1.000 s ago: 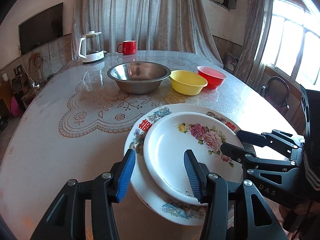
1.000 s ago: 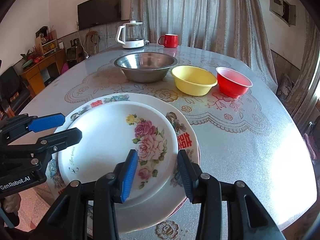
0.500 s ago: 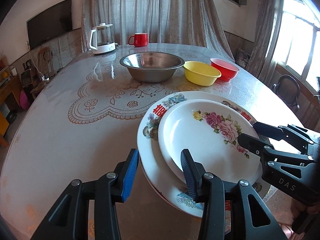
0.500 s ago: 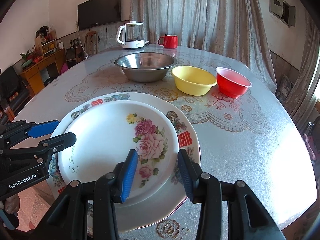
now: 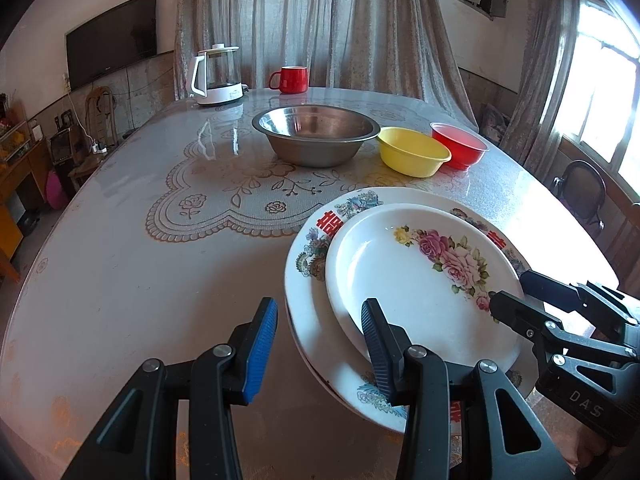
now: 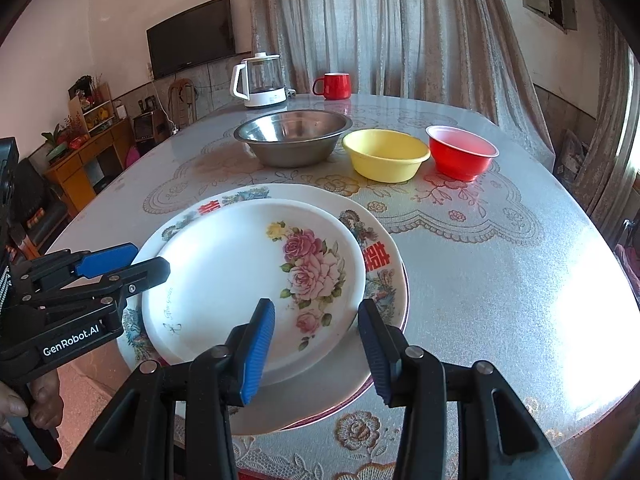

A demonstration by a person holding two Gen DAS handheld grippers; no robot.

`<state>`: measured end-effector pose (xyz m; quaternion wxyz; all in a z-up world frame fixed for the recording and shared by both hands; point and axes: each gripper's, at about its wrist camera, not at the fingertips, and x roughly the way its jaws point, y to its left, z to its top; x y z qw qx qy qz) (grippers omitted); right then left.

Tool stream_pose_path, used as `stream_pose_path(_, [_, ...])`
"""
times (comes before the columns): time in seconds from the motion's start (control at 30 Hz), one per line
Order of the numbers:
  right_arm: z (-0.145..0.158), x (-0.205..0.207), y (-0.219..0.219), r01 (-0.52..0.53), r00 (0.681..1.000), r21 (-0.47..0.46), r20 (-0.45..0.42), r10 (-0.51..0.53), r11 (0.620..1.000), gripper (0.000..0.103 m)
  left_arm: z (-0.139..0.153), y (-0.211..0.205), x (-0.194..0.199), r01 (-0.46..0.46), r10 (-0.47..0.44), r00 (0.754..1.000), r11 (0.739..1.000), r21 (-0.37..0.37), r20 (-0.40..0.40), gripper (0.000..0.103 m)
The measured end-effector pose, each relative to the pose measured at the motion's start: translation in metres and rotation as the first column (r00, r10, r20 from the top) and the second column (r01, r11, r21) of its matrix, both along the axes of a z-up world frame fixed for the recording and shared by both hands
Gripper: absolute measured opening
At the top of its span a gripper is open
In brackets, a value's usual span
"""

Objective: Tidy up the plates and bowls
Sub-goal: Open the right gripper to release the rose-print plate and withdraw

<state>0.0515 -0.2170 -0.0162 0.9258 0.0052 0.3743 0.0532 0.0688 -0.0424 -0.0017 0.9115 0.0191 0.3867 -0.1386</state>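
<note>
A white plate with pink roses (image 5: 400, 280) (image 6: 240, 272) lies on a larger plate with red characters (image 5: 320, 236) (image 6: 376, 256) near the table's front edge. My left gripper (image 5: 320, 312) (image 6: 150, 260) stands open at the stack's left side. Both rims run between its pads without being pressed. My right gripper (image 6: 316, 308) (image 5: 509, 288) is open at the stack's right front, with the rims lying in the gap between its pads. Farther back stand a steel bowl (image 5: 316, 136), a yellow bowl (image 5: 412, 156) and a red bowl (image 5: 460, 148) in a row.
A white kettle (image 5: 216, 76) and a red mug (image 5: 290, 79) stand at the far end of the round table (image 5: 160, 280). The stack overhangs the table's front edge. A dark chair (image 5: 580, 192) stands by the window at the right.
The left gripper's jaws have narrowed a little, and its view has tilted up slightly. The plates and the right gripper have stayed where they were.
</note>
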Motion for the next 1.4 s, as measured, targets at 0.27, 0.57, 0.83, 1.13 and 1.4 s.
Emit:
stream_pose_path(0.27, [0.000, -0.003, 0.001, 0.007, 1.000, 0.001, -0.003, -0.007, 1.000, 0.045, 0.003, 0.004, -0.002, -0.018, 0.018, 1.000, 1.000, -0.007, 0.007, 0.045])
stream_pose_path(0.57, [0.002, -0.011, 0.003, -0.012, 1.000, 0.000, 0.016, 0.012, 1.000, 0.045, 0.011, 0.006, -0.001, -0.065, 0.063, 0.996, 0.997, 0.043, 0.057, 0.044])
stream_pose_path(0.83, [0.005, -0.008, -0.003, 0.010, 0.999, 0.014, 0.032, -0.011, 1.000, 0.045, 0.014, 0.002, 0.000, -0.070, 0.064, 0.995, 0.995, 0.075, 0.078, 0.045])
stream_pose_path(1.13, [0.013, -0.002, -0.016, 0.028, 0.998, 0.028, 0.056, -0.029, 0.999, 0.045, 0.015, -0.003, 0.004, -0.065, 0.056, 0.995, 0.992, 0.105, 0.081, 0.045])
stream_pose_path(1.4, [0.015, 0.013, -0.025, 0.027, 0.998, 0.047, 0.049, -0.029, 0.999, 0.046, 0.013, -0.006, 0.011, -0.052, 0.042, 0.996, 0.990, 0.132, 0.074, 0.045])
